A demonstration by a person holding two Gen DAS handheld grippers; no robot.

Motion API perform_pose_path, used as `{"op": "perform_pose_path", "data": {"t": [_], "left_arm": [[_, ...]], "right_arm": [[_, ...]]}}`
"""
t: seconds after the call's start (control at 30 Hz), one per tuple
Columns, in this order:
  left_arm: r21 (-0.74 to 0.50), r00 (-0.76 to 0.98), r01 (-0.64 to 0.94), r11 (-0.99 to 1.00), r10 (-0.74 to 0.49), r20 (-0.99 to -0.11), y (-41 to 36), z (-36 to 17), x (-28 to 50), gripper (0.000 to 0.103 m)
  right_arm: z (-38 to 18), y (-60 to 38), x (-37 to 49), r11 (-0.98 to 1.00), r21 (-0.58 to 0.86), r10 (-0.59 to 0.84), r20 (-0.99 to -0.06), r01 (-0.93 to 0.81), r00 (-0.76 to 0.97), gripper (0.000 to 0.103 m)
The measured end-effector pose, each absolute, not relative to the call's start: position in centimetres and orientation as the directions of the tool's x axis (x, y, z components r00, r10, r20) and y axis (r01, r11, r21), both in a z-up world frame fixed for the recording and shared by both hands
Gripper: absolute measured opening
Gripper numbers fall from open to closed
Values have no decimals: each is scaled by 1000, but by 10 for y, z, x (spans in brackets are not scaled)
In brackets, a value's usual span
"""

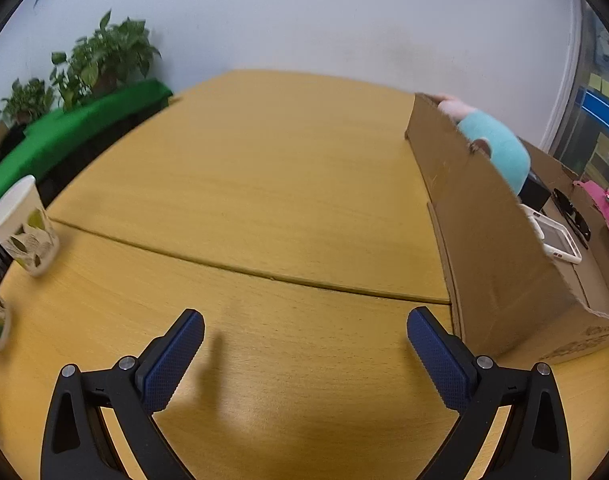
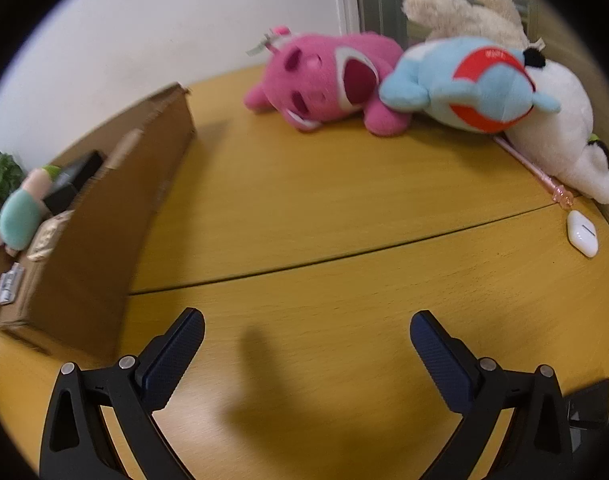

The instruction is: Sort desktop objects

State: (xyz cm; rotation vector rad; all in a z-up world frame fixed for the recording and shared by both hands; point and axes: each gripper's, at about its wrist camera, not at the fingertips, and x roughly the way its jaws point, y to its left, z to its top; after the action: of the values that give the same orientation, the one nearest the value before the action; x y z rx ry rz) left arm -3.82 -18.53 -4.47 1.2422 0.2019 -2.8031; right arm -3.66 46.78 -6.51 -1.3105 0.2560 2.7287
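We held both grippers low over the yellow wood table (image 1: 264,168), nothing in either. Left gripper (image 1: 305,354) had its jaws spread wide, blue pads bare, only tabletop btwn them. Right gripper (image 2: 307,356) was the same — jaws wide apart, empty, its shadow on the wood just ahead.

The cardboard box (image 1: 492,248) stood just right of the left gripper, its near wall close beside the right finger. Inside we saw a teal plush (image 1: 500,152) poking above the rim, a white-framed device (image 1: 556,240), black sunglasses (image 1: 572,216) and sth pink at the far end — too cut off to name.

From the right wrist view the box sat to the left. Still out on the table, well apart from the box: a pink plush (image 2: 324,80) lying on its side, a light-blue plush (image 2: 468,84) touching it, a white plush (image 2: 560,140) and a cream one (image 2: 464,4) behind. A pink pen (image 2: 540,172) lay along the white plush; a white earbud case (image 2: 582,233) lay near its tip.

Paper cups (image 1: 22,228) stood at the left edge, w/ potted plants (image 1: 100,60) behind.
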Motion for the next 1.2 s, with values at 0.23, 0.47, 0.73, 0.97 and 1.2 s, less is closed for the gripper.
{"op": "perform_pose_path", "data": {"t": [0.23,0.47,0.73,0.97,1.2], "left_arm": [[6,-589,65,-998,-43,-807,-176,-60,-56,103],[18,-583,60,-998,-49,-811,-173,-63,-68,103],[15,-572,92,-996,-65,-818,-183,-55,-80,103],[12,-573,93,-996,-63,-817,-185,-56,-80,103],[12,-573,103,-995,-69,-817,-185,-56,-80,103]], "right_arm": [[-75,475,-63,-983,1,106,-817,-185,-568,103],[-75,490,-61,-970,-1,143,-809,-243,-570,103],[-73,504,-62,-966,3,148,-811,-258,-566,103],[-72,501,-61,-965,-1,155,-811,-262,-565,103],[-72,500,-61,-964,-3,158,-811,-266,-564,103]]}}
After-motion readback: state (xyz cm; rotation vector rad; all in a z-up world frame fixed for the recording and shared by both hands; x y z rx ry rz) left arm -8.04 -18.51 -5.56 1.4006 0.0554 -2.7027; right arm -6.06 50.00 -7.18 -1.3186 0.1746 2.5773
